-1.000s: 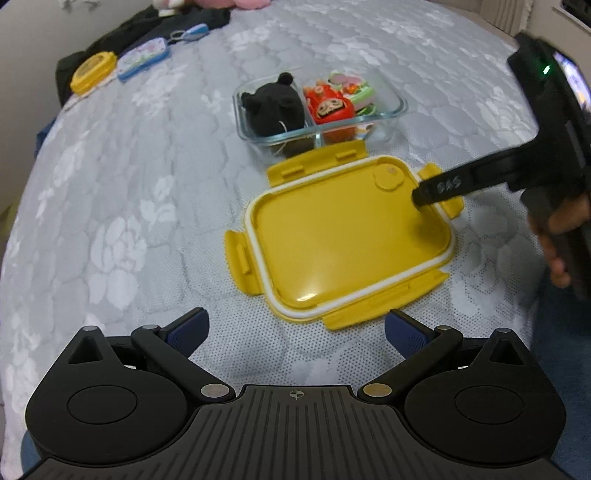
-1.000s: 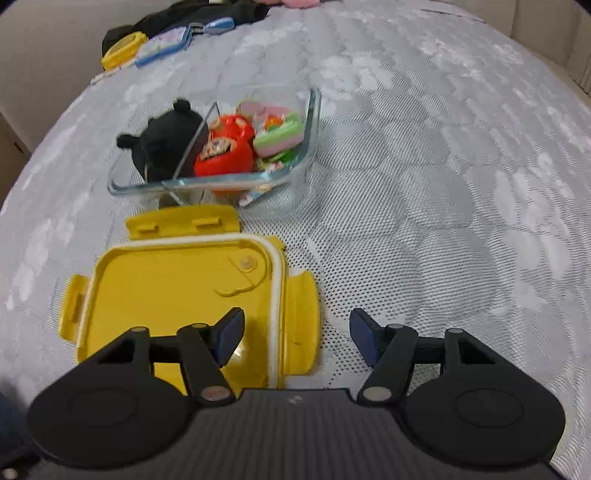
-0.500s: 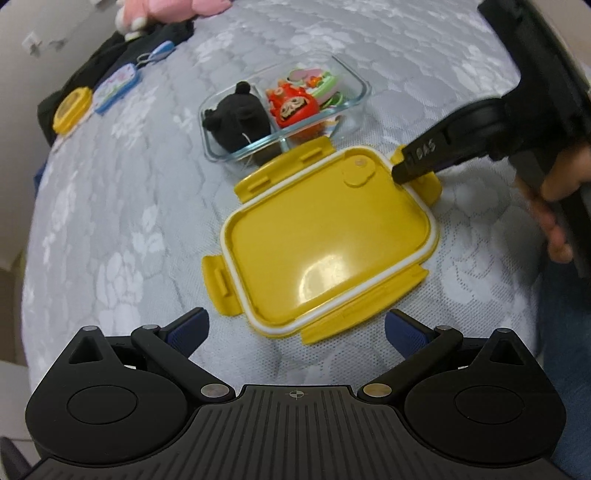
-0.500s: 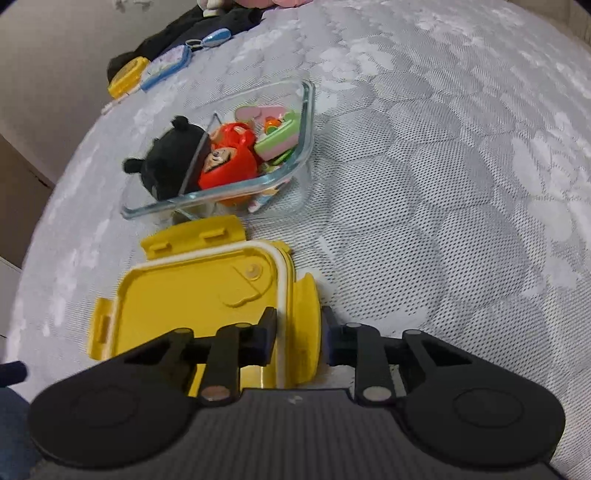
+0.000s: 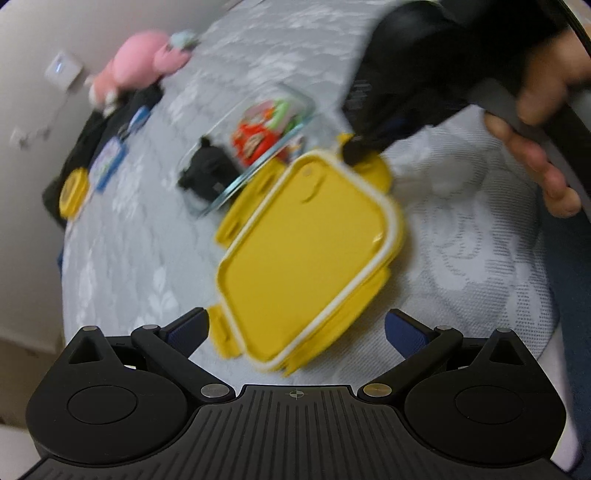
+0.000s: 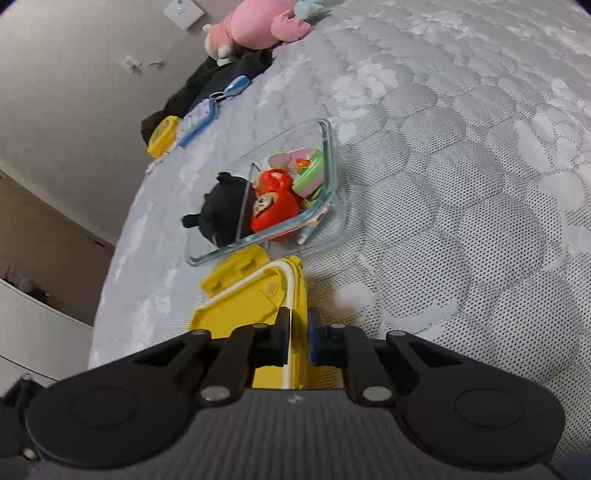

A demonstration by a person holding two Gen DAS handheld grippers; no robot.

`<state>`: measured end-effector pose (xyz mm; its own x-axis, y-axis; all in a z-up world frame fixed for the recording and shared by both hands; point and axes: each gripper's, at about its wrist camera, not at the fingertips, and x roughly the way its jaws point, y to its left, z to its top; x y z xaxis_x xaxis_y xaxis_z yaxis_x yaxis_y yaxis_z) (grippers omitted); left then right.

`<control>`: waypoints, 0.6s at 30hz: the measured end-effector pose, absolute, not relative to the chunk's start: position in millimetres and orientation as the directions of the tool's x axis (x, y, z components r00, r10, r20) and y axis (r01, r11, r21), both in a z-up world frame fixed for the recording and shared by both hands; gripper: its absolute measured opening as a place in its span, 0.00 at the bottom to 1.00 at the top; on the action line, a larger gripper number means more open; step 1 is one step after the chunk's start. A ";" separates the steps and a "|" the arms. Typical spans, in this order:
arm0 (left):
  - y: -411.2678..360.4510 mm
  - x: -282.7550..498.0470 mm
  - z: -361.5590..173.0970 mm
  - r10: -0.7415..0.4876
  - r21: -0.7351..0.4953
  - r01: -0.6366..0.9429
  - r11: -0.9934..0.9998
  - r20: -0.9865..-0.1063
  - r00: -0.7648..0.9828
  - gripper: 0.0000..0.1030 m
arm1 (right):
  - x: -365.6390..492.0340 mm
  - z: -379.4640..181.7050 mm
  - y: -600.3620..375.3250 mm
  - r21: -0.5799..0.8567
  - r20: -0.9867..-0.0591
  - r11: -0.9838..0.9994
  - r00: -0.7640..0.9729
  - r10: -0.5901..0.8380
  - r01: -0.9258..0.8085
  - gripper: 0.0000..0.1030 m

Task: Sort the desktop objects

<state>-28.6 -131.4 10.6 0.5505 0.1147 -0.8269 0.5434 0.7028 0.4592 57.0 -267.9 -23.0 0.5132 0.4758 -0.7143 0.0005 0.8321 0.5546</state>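
A yellow lid (image 5: 306, 236) with clip flaps lies on the grey quilted bed, just in front of a divided glass container (image 6: 328, 162). The container holds a black plush (image 6: 221, 210), a red toy (image 6: 275, 206) and small green and pink pieces. My right gripper (image 6: 297, 332) is closing tight on the lid's (image 6: 251, 310) right rim, with its pads pressing on it. In the blurred left wrist view, that right gripper (image 5: 354, 151) grips the lid's far corner. My left gripper (image 5: 295, 328) stands open just above the lid's near corner, touching nothing.
A person's hand (image 5: 535, 155) holds the right gripper's handle. Far left on the bed lie a pink plush (image 6: 255, 26), dark cloth (image 6: 221, 77), a blue-edged case (image 6: 197, 120) and a small yellow round box (image 6: 162, 134). The bed's edge drops off to the left, towards a wall.
My right gripper has shut on the lid's right rim. My left gripper has rolled and moved closer over the lid's near corner, still open.
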 end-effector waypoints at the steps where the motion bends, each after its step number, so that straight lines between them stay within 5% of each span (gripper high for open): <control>1: -136.5 -28.4 7.0 0.113 0.468 0.551 0.691 -0.823 0.557 1.00 | 56.1 -22.5 -268.9 0.562 -0.710 0.827 0.513 0.482 0.000 0.10; 18: -168.7 -20.9 -67.1 0.208 0.758 0.523 0.390 -0.626 0.751 1.00 | 48.1 -17.8 -273.7 0.641 -0.642 0.766 0.519 0.564 -0.040 0.11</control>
<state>-20.9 -168.7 -67.1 0.7513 0.2084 -0.6262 0.5232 0.3902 0.7576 48.1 -273.7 -17.8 0.5194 0.5644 -0.6416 -0.0402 0.7662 0.6414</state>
